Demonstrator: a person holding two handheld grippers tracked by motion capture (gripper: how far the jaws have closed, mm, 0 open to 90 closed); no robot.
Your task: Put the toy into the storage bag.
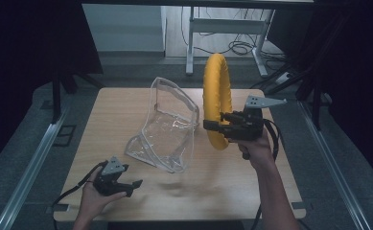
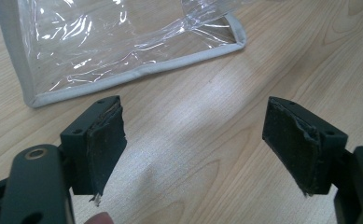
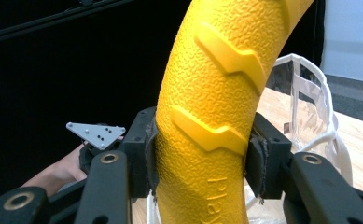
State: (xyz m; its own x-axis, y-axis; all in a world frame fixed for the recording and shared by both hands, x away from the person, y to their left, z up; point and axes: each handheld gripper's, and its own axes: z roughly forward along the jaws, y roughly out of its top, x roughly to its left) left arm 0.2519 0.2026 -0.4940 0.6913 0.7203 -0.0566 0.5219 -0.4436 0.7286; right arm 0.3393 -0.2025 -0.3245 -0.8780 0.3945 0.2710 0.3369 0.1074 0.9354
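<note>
Evidently light and stiff, the yellow ring (image 1: 217, 100) stands upright above the bench (image 1: 232, 187), clenched low on its textured rim by the right tongs (image 1: 215, 126); left tongs (image 1: 133, 187) gape empty near the clear bag (image 1: 167, 127).

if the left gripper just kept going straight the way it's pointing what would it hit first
Probably the clear plastic bag with grey piping. The left gripper has its jaws open over bare wooden table, and the bag's edge lies ahead of them; depth is hard to judge, so it might scrape the tabletop first.
</note>
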